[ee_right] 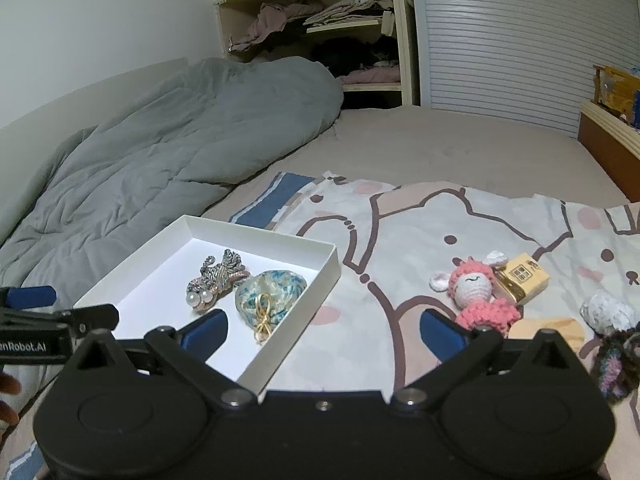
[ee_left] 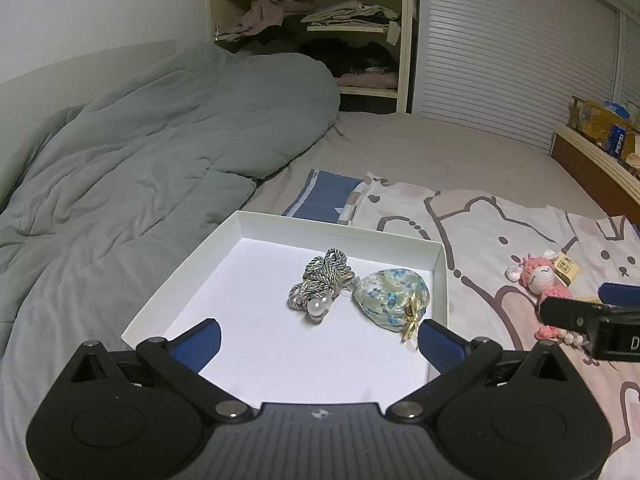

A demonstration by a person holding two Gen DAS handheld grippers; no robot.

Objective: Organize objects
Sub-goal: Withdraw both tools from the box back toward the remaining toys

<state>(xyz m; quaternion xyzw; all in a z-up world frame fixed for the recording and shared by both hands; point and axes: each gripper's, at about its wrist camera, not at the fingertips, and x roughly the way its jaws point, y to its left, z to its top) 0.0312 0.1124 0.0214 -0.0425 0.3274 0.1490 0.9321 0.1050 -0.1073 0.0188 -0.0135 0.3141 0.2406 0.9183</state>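
Observation:
A white shallow box (ee_left: pixel 439 280) (ee_right: pixel 316 296) lies on the bed. Inside it are a braided cord piece with pearls (ee_left: pixel 322 284) (ee_right: pixel 214 278) and a blue floral pouch (ee_left: pixel 394 294) (ee_right: pixel 272 294). My left gripper (ee_left: pixel 320 340) is open and empty above the box's near part. My right gripper (ee_right: pixel 324 330) is open and empty over the box's right edge and the cloth. A pink crochet doll (ee_right: pixel 478 296) (ee_left: pixel 540 276), a small tan box (ee_right: pixel 520 278), a white crumpled ball (ee_right: pixel 610 312), a wooden piece (ee_right: pixel 548 330) and a dark knitted item (ee_right: pixel 620 360) lie on the right.
A cartoon-print cloth (ee_right: pixel 420 220) covers the bed's near right part. A grey duvet (ee_left: pixel 140 152) is bunched on the left. An open wardrobe (ee_left: pixel 320 32) with clothes stands behind. A side ledge (ee_left: pixel 600 148) with a Pepsi bottle is at far right.

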